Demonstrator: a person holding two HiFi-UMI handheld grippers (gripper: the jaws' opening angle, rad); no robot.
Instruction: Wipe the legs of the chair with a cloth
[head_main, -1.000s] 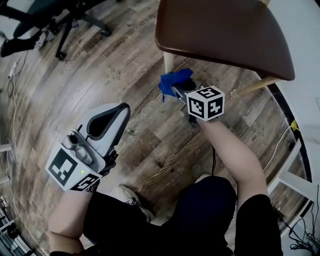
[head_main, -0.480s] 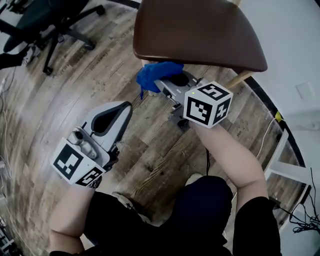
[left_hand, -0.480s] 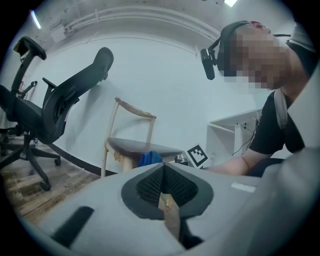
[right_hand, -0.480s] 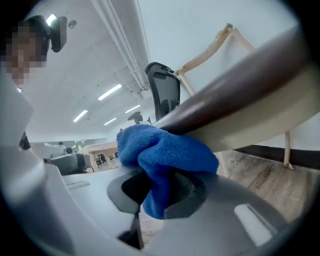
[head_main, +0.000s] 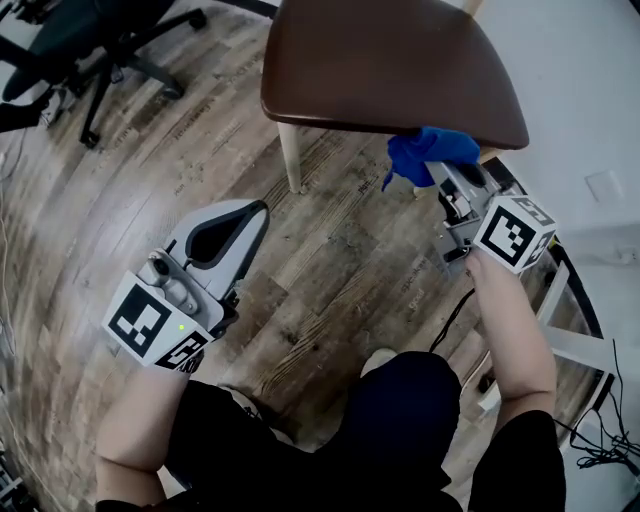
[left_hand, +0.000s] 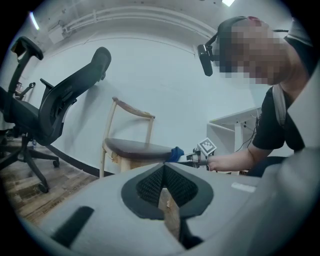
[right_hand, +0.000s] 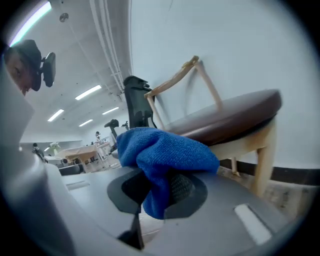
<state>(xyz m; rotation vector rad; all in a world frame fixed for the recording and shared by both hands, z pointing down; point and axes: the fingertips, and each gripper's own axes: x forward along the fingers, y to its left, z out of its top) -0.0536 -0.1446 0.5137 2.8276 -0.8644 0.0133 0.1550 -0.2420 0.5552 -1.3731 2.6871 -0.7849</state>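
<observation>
A wooden chair with a brown seat (head_main: 390, 60) stands ahead, one pale front leg (head_main: 290, 155) showing below it. My right gripper (head_main: 441, 172) is shut on a bunched blue cloth (head_main: 430, 148), held under the seat's near right corner, away from that leg. In the right gripper view the cloth (right_hand: 165, 152) bulges from the jaws, and the seat (right_hand: 230, 117) and a pale leg (right_hand: 263, 155) lie just beyond. My left gripper (head_main: 246, 213) hangs lower left, shut and holding nothing. From the left gripper view, the chair (left_hand: 135, 148) and the cloth (left_hand: 176, 153) show ahead.
A black office chair (head_main: 90, 40) stands on the wood floor at the far left. A white wall runs along the right, with a white frame (head_main: 570, 330) and loose cables (head_main: 600, 450) at its foot. The person's knees and a shoe (head_main: 385, 360) are below.
My right gripper has carried the cloth from beside the left front leg over to the seat's right corner. The left gripper has barely moved.
</observation>
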